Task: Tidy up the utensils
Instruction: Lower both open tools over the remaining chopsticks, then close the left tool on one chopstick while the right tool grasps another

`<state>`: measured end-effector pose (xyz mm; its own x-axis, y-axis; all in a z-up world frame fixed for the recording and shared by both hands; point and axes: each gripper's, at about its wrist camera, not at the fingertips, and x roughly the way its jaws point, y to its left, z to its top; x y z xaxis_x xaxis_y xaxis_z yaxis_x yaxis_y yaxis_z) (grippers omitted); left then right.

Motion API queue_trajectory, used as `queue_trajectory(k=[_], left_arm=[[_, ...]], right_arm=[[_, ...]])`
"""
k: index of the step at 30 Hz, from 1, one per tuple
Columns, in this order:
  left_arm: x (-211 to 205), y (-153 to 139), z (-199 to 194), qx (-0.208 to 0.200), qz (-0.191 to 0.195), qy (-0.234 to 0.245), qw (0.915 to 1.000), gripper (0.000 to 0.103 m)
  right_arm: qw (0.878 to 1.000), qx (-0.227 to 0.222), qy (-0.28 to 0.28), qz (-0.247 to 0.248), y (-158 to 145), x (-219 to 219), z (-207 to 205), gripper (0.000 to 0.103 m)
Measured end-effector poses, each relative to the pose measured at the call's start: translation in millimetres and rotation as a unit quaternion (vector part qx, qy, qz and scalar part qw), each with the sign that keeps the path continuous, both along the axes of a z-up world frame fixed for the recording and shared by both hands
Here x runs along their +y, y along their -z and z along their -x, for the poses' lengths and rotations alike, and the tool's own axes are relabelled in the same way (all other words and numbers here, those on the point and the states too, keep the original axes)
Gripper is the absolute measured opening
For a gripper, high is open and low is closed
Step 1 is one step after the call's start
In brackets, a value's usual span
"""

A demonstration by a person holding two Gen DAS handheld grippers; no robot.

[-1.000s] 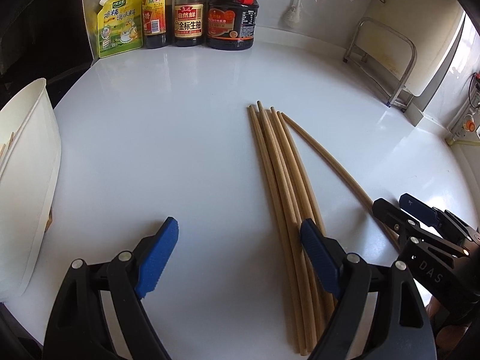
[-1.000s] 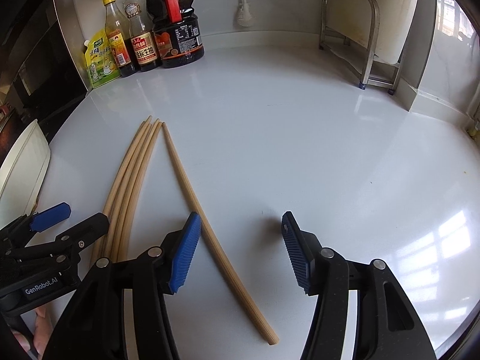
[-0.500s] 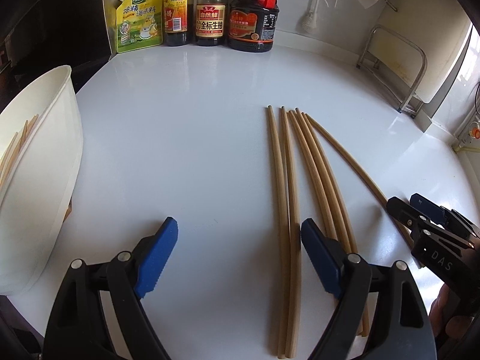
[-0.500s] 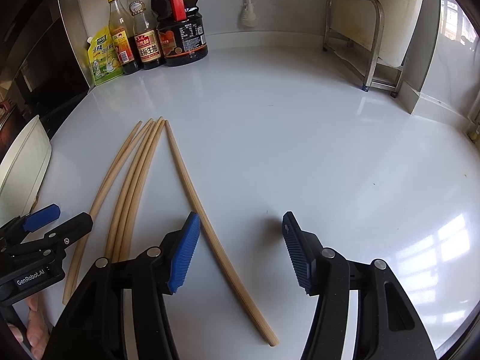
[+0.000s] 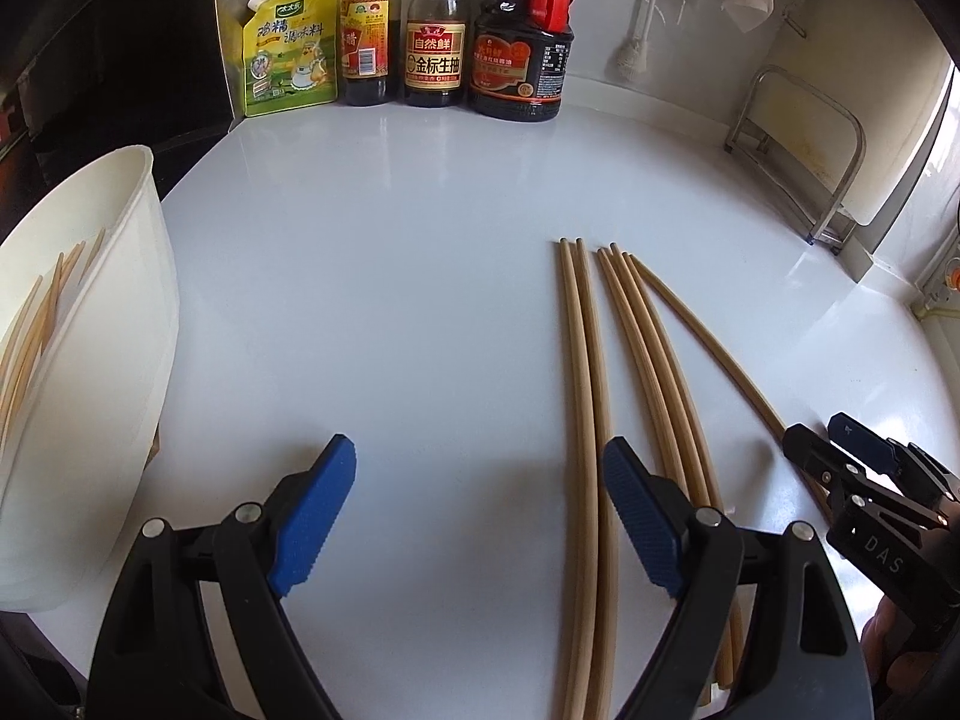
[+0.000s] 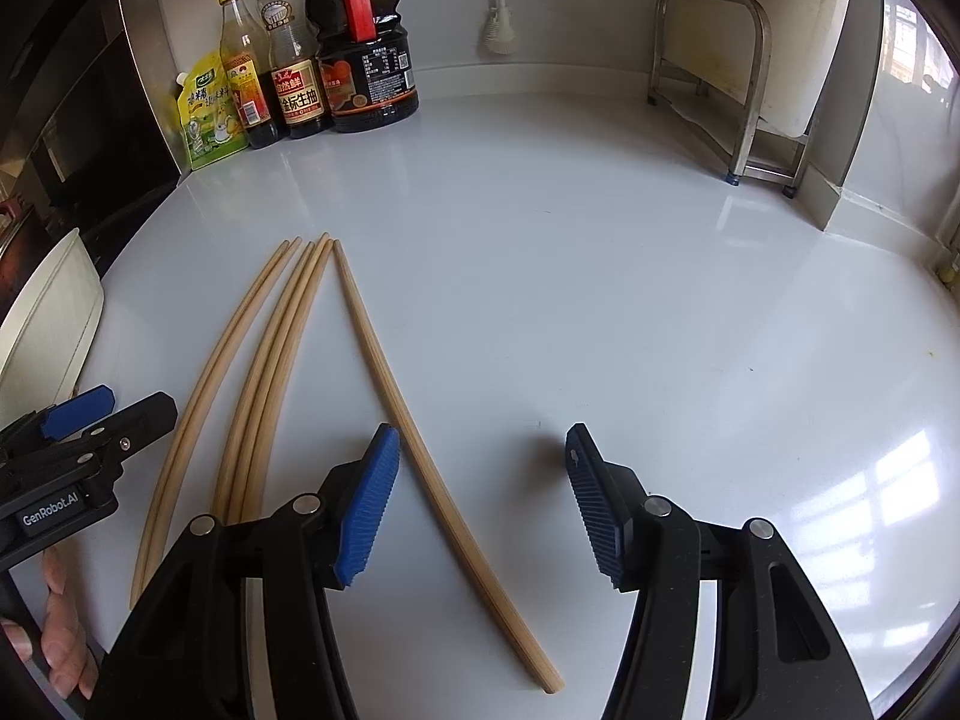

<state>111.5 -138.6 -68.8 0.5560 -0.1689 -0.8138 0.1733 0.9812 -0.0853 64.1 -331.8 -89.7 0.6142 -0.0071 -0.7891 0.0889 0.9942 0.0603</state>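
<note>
Two chopsticks now lie apart; both hand-held grippers hover open, tilted down.

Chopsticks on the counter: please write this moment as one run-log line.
left gripper: open, empty | right gripper: open, empty | chopsticks: six, loose on counter

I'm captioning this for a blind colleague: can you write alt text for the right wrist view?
An open right hand-held gripper hovers over a white counter, one loose chopstick lying between its blue pads. Five more chopsticks lie to the left; sauce bottles stand at the back.
</note>
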Motion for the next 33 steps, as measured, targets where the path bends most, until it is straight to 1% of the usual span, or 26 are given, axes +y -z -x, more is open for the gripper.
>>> queue_trajectory(k=[4, 9, 13, 18, 21, 25, 28, 30, 31, 32, 33], left_arm=[[-4.3, 4.5, -3.2, 0.004, -0.01, 0.001, 0.9999, 0.083], [-1.5, 4.5, -1.7, 0.0, -0.017, -0.004, 0.9999, 0.083], [4.9, 5.4, -1.1, 0.004, -0.007, -0.009, 0.9999, 0.083], [-0.9, 7.0, -0.8, 0.002, -0.023, -0.005, 0.9997, 0.083], [-9.3, 8.3, -0.8, -0.001, -0.042, 0.003, 0.9991, 0.083], [-14.7, 8.2, 0.0, -0.005, -0.042, 0.011, 0.9991, 0.082], [-18.0, 6.7, 3.7, -0.01, -0.041, 0.022, 0.9989, 0.072], [-20.5, 5.3, 7.4, -0.012, -0.039, 0.029, 0.9987, 0.06], [-22.0, 4.4, 9.2, -0.012, -0.039, 0.033, 0.9986, 0.056], [-23.7, 3.4, 11.0, -0.013, -0.038, 0.039, 0.9984, 0.046], [-25.5, 2.3, 13.5, -0.013, -0.037, 0.045, 0.9982, 0.034]], right_arm=[[1.0, -0.001, -0.001, 0.003, -0.3, 0.5, -0.6, 0.055], [1.0, -0.001, -0.001, 0.008, 0.0, 0.6, -0.7, 0.055], [1.0, -0.001, -0.002, 0.009, -0.3, 0.5, -1.0, 0.055], [1.0, -0.003, -0.002, 0.013, -1.1, 1.1, -1.4, 0.055], [1.0, -0.008, -0.005, 0.022, -2.6, 3.2, -1.7, 0.055], [0.999, 0.0, -0.016, 0.041, 1.3, 9.8, -5.0, 0.055], [0.999, -0.002, -0.032, 0.041, 2.1, 14.7, -4.8, 0.055], [0.998, -0.002, -0.04, 0.042, 2.4, 18.3, -4.3, 0.055], [0.998, -0.002, -0.045, 0.042, 2.3, 20.0, -3.9, 0.052], [0.998, -0.002, -0.051, 0.041, 1.9, 22.0, -3.6, 0.044], [0.998, -0.002, -0.057, 0.041, 1.2, 24.2, -3.2, 0.038]])
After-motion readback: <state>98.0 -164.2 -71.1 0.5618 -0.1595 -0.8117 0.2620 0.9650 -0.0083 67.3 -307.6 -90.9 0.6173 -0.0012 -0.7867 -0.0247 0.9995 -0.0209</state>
